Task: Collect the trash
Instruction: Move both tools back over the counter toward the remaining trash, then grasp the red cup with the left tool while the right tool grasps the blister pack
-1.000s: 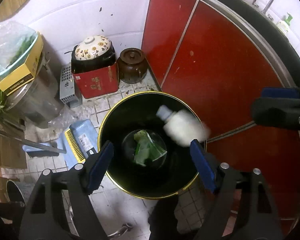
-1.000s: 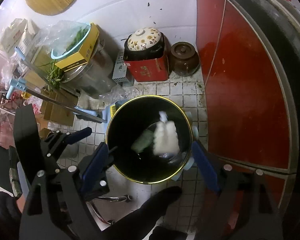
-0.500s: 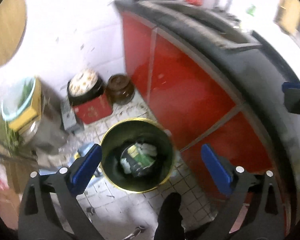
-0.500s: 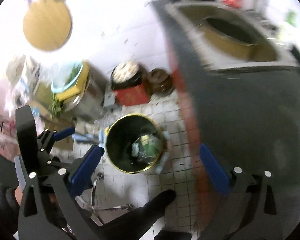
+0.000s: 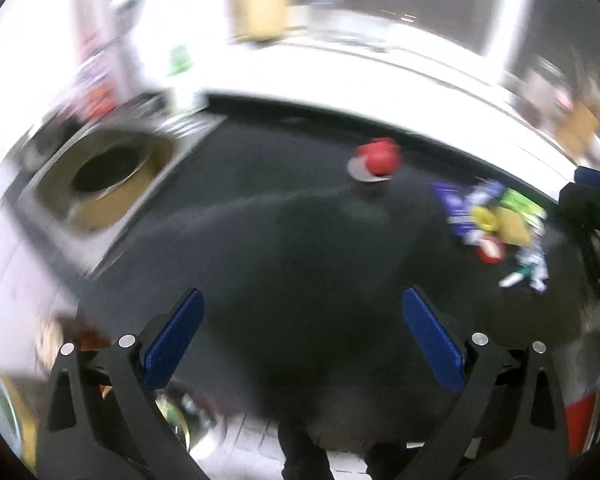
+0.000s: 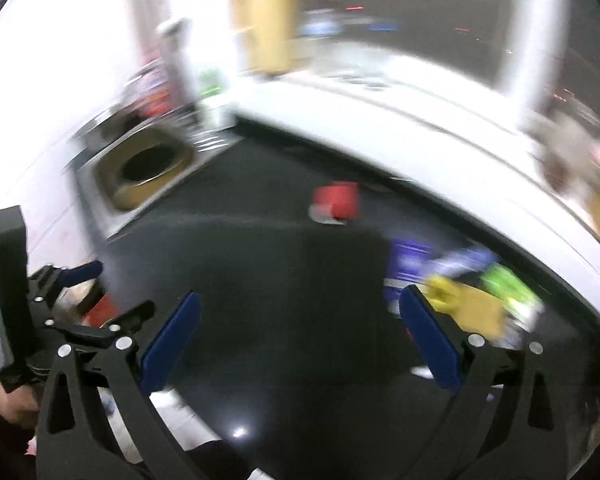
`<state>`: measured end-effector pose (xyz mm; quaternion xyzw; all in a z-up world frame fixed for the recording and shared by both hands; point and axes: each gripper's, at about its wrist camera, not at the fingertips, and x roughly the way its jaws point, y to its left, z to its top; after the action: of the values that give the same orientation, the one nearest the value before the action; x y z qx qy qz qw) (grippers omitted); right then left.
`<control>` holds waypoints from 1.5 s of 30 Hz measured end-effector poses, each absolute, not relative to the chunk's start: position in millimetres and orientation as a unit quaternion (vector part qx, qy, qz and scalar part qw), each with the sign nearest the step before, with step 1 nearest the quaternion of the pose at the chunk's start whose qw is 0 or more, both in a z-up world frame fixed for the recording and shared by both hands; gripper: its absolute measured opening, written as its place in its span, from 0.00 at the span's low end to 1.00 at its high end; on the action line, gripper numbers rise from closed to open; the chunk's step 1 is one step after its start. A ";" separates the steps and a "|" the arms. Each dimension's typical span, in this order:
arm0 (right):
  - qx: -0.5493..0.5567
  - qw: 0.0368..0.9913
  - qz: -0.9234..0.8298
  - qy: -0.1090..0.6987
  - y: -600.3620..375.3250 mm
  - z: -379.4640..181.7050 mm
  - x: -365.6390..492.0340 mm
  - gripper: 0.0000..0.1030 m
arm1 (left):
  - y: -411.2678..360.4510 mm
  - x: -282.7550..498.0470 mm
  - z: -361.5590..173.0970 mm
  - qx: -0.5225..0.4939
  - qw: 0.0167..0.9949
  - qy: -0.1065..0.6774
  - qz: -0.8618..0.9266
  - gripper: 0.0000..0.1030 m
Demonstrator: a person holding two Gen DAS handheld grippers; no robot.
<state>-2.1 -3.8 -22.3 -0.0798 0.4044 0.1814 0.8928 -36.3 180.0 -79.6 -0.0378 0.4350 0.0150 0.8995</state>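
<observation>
counter [image 5: 284, 240]: black
cup [image 5: 378, 158]: red
wrapper pile [image 5: 496, 216]: purple, yellow, green, white
gripper pads [image 5: 174, 340]: blue

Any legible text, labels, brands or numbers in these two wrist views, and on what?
None can be read; both views are motion-blurred.
Pile of wrappers on the dark countertop: print too blurred.
Red can: no label legible.
Green-capped bottle by the sink: blurred.

Wrappers [image 5: 496, 216] lie right of the cup [image 5: 378, 160] on the counter [image 5: 284, 240].
</observation>
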 end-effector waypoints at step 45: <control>0.059 0.855 -0.045 0.513 -276.9 -168.9 97.9 0.93 | 77.5 201.7 -165.0 0.028 0.874 0.485 0.010 0.94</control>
<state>97.9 -276.9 -168.9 0.0593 0.5129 -0.0452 0.8552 201.7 77.5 -165.0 0.0283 0.4849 0.0100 0.8741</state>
